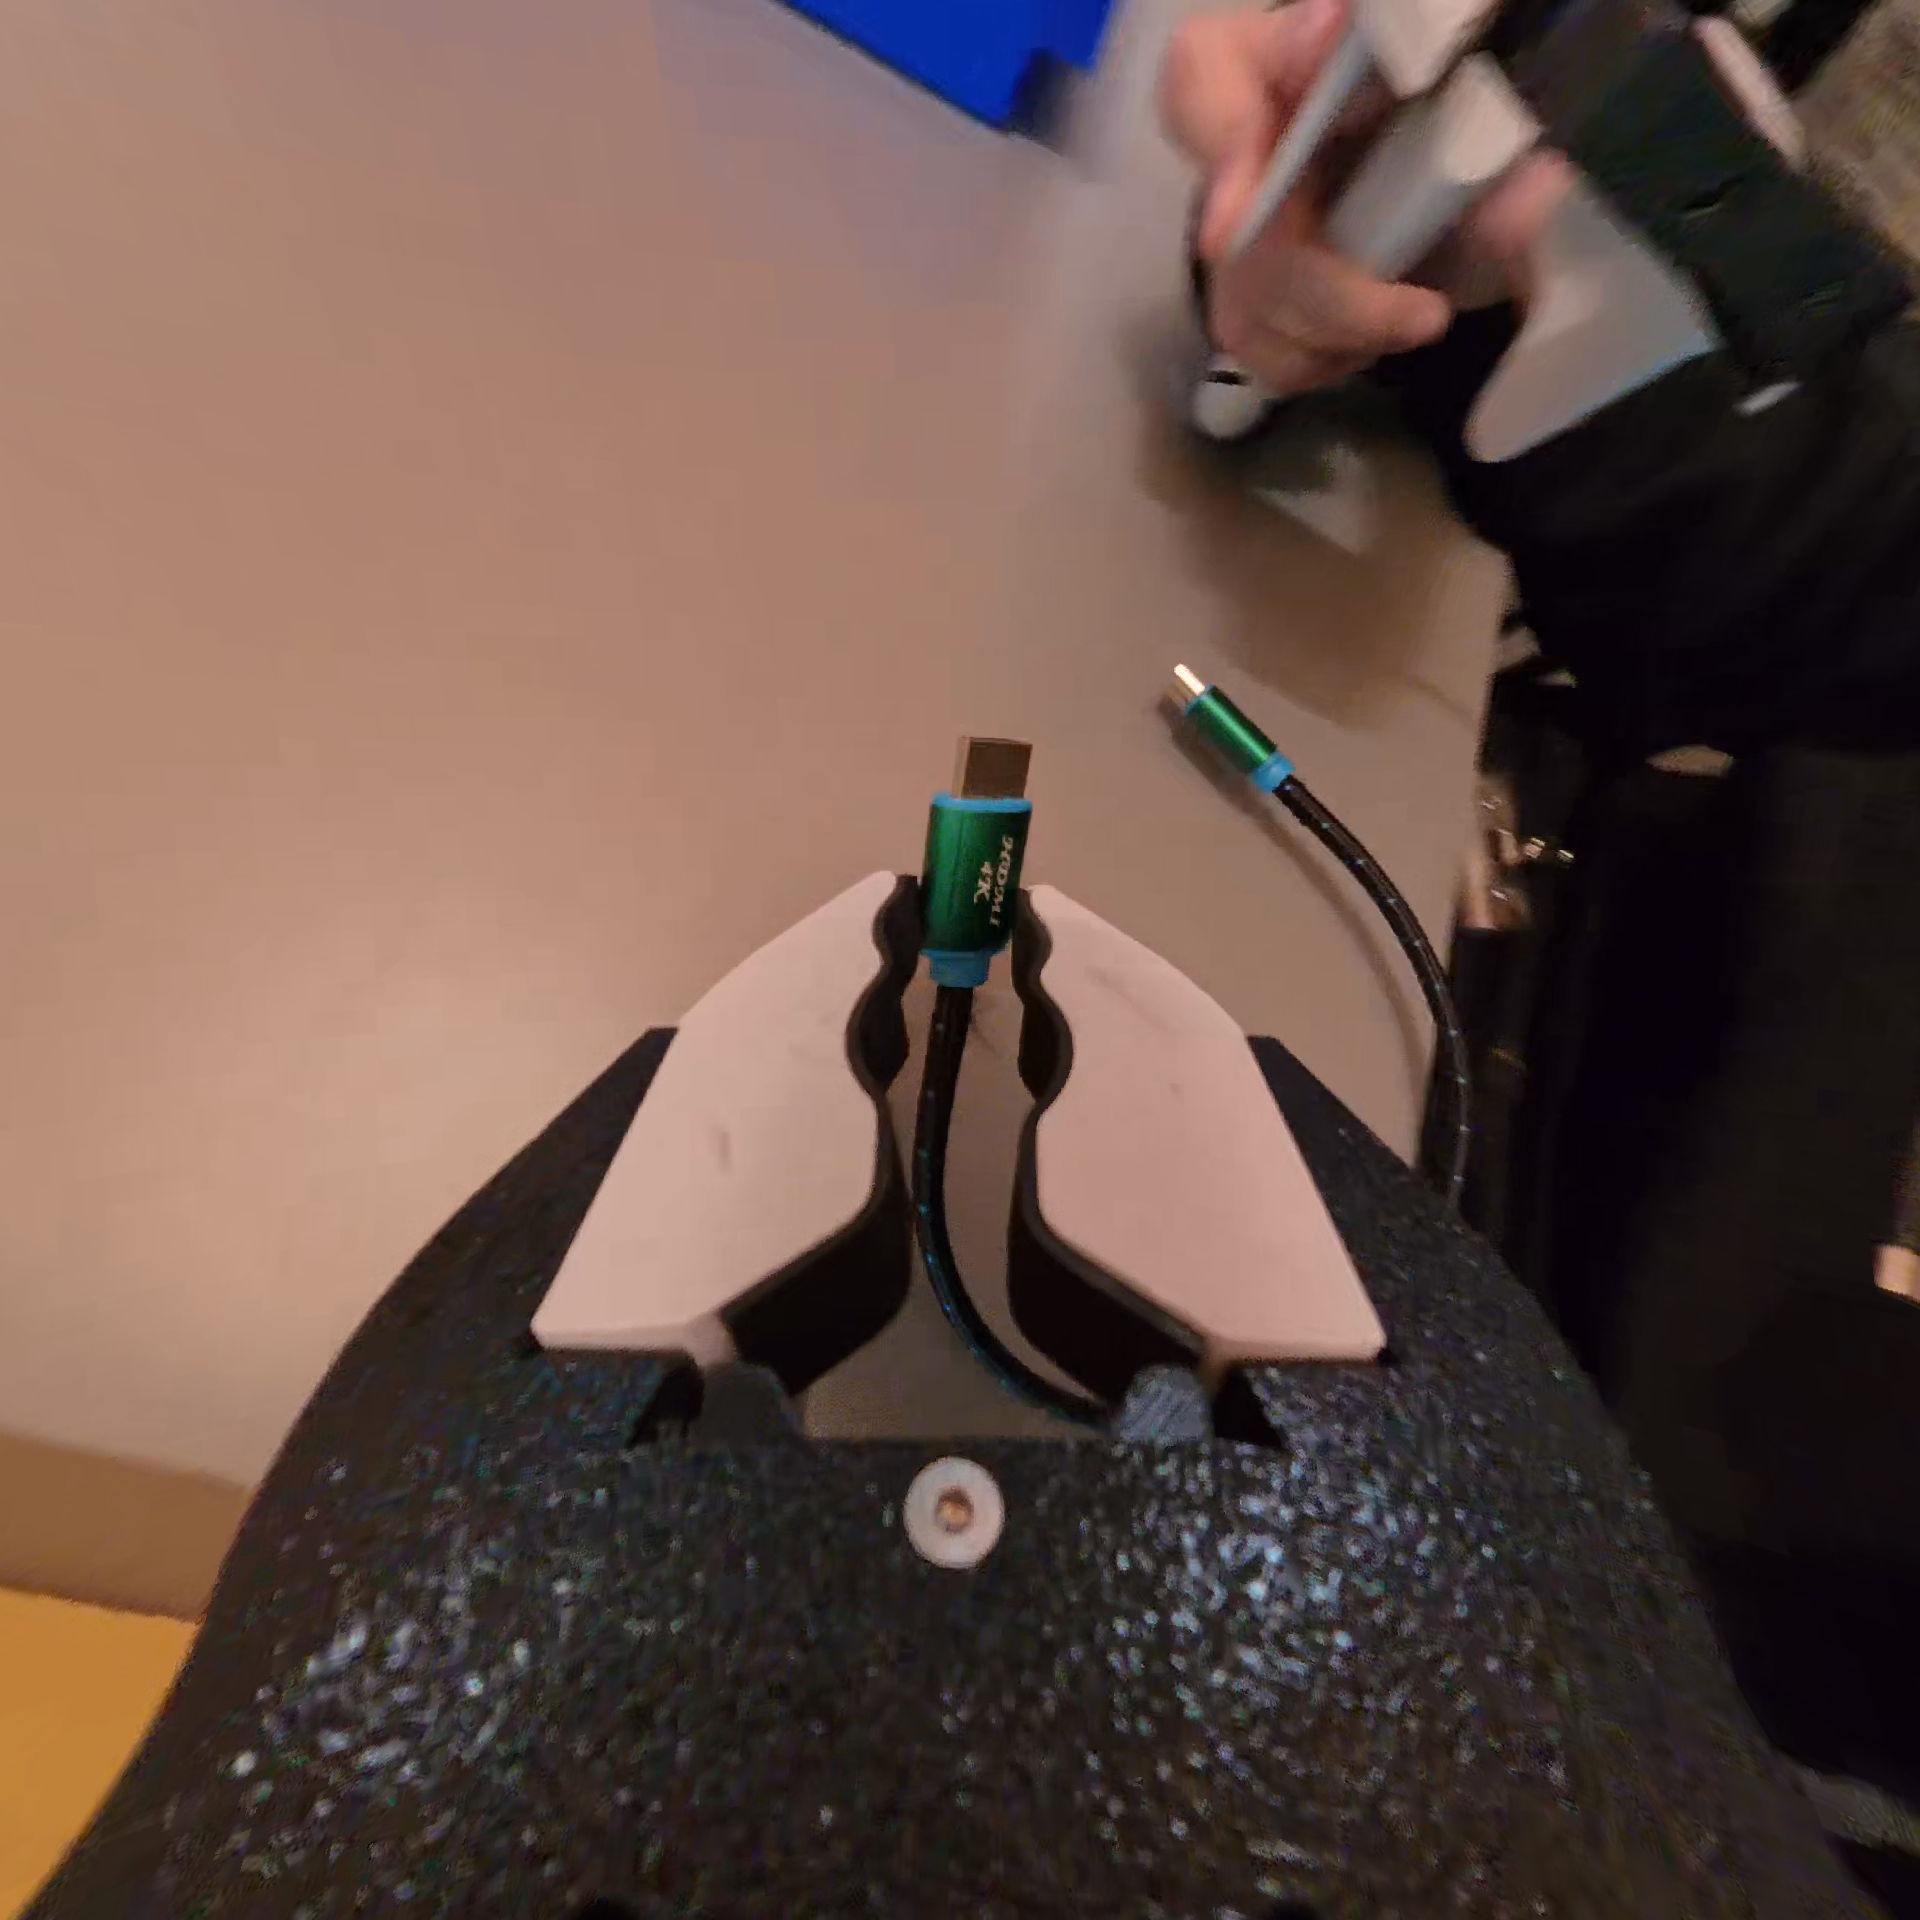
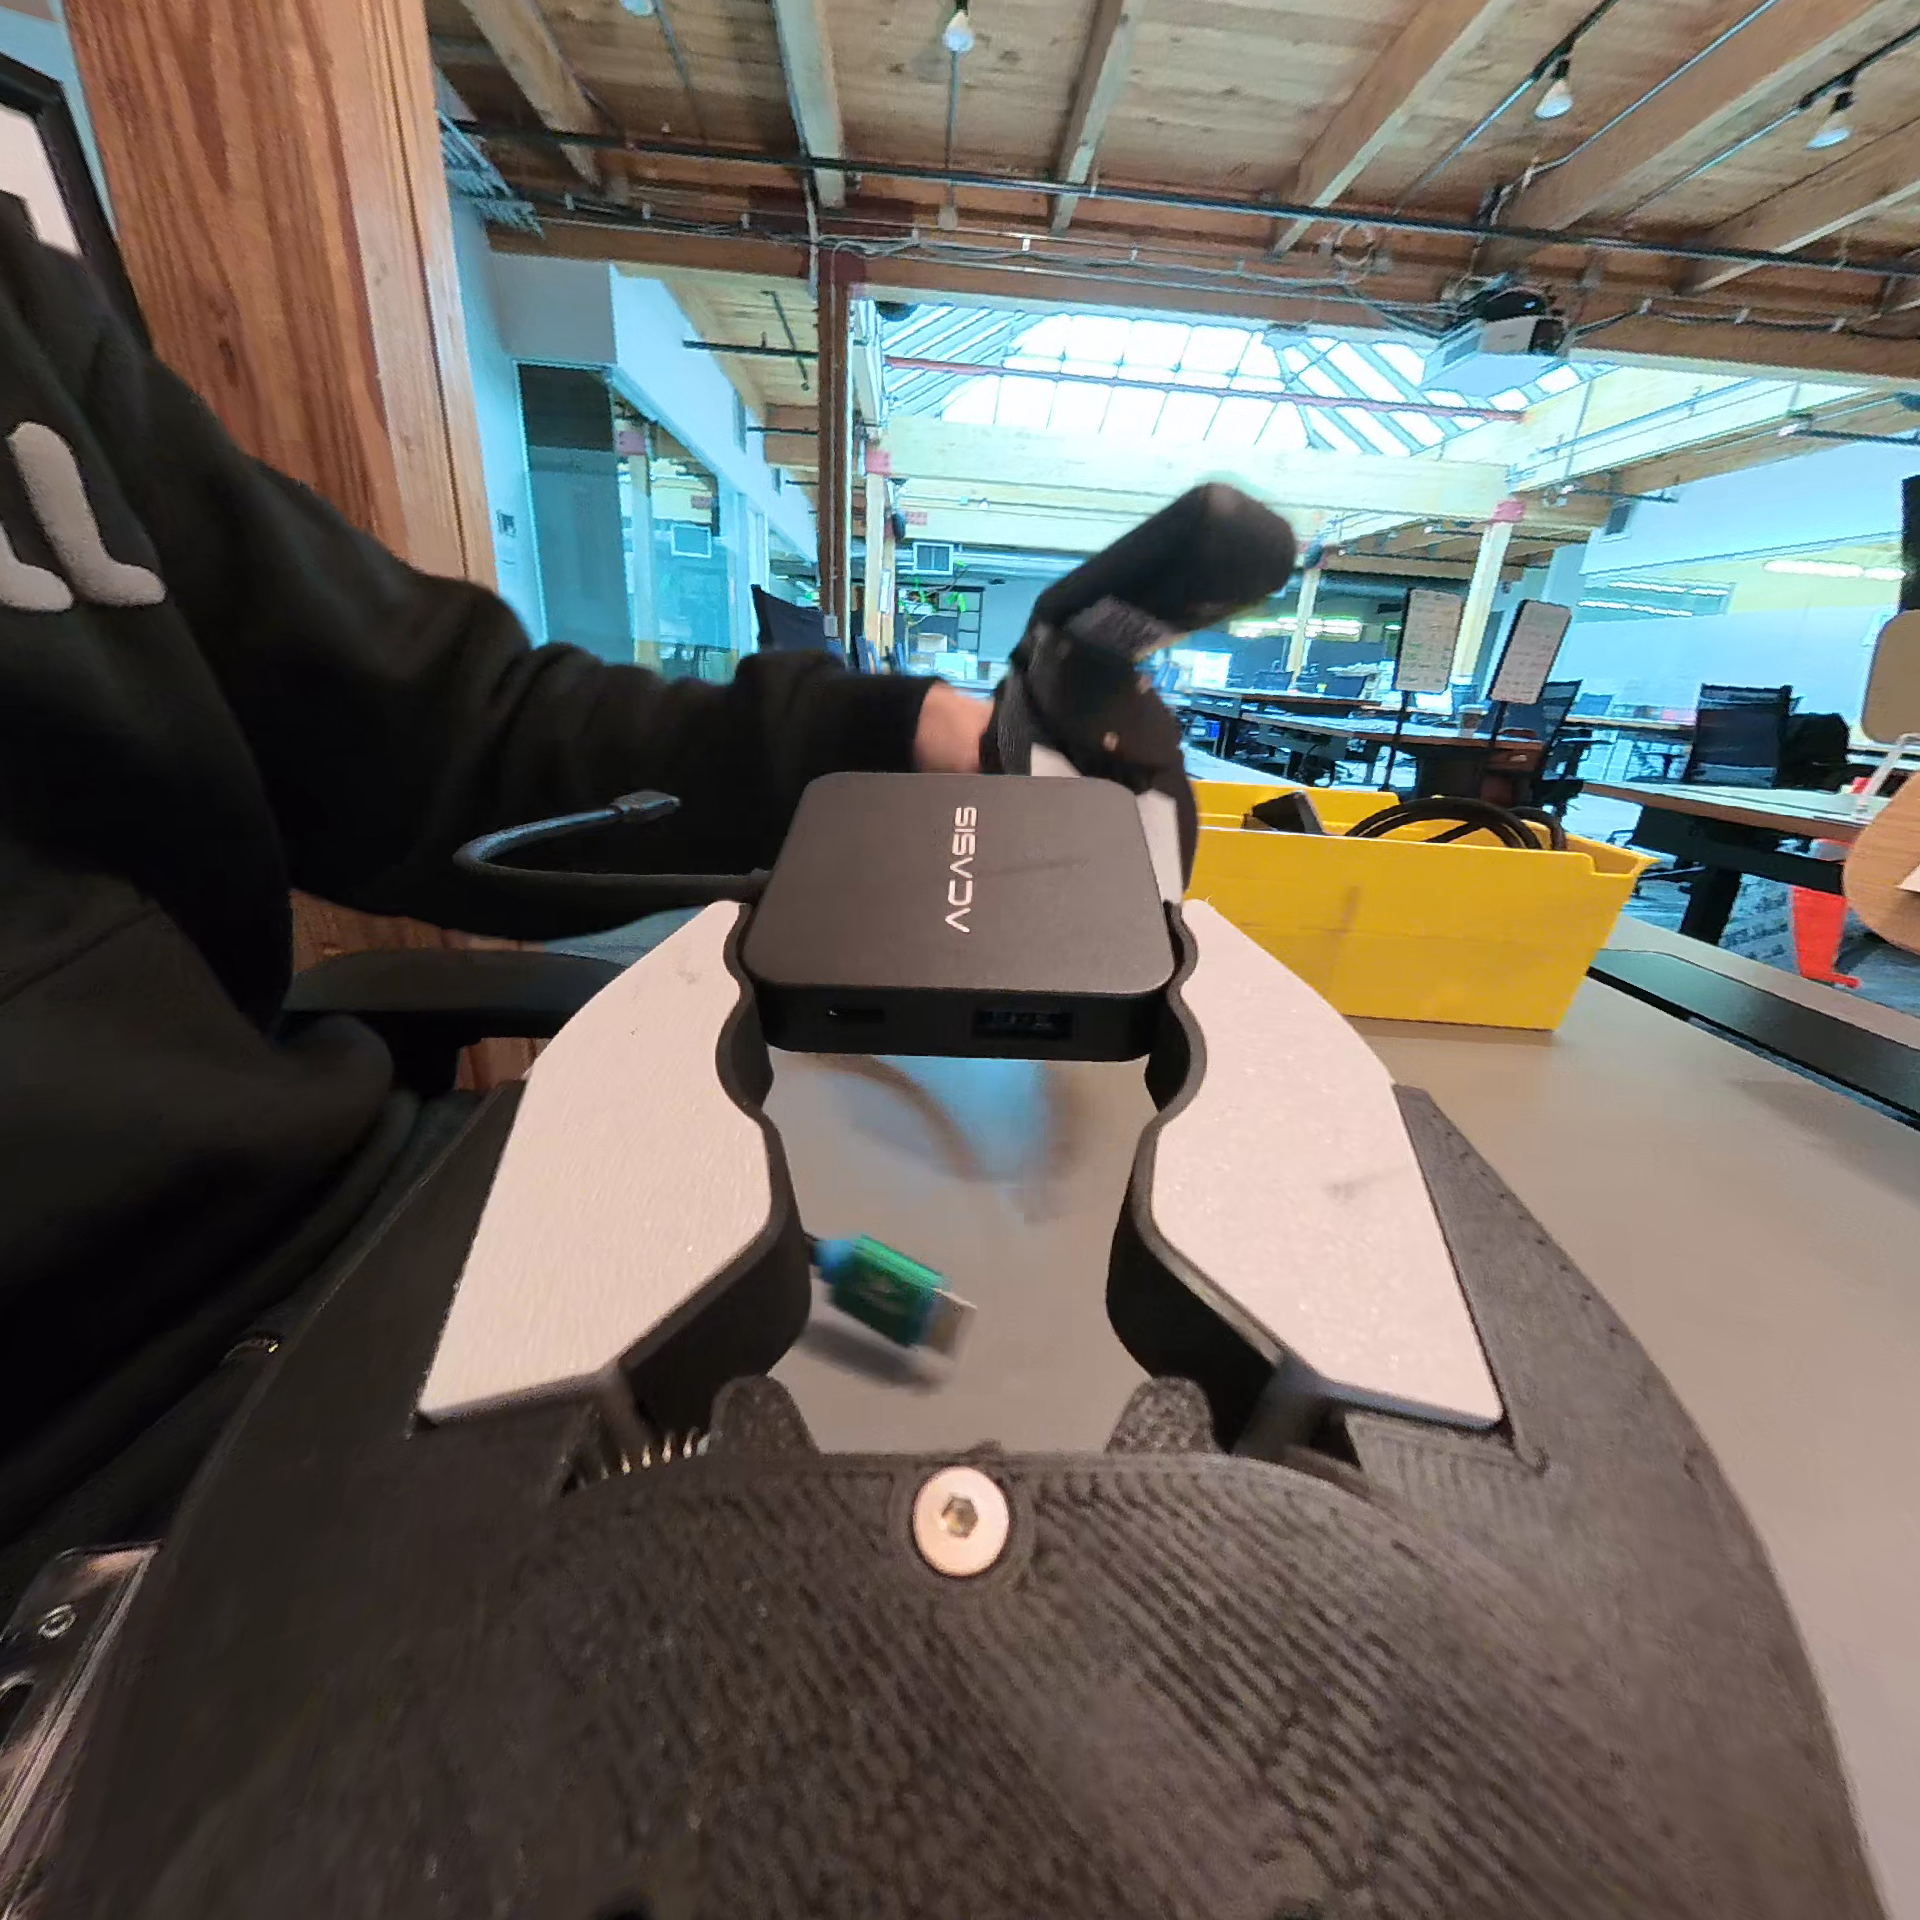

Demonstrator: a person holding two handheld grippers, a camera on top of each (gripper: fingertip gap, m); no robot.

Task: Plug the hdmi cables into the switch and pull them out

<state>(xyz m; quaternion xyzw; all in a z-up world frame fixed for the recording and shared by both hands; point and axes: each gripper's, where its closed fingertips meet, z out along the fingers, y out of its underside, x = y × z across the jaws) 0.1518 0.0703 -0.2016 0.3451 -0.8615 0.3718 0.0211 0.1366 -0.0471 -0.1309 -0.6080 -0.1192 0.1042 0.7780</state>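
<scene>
Left gripper: nearly closed, clamping green HDMI plug, connector pointing forward above desk.
Right gripper: partly open, clamping black switch by its sides, above the desk.
Second HDMI plug: lying on desk.
Yellow bin: holds black cables.

Left gripper: speckled black printed body, two pale grey fingers with wavy black inner pads, one pale washer-headed screw at centre. Right gripper: same build, ribbed black shell, silver hex screw, small spring showing by one finger root. Person wears a black sleeve, pale markings on it.
</scene>
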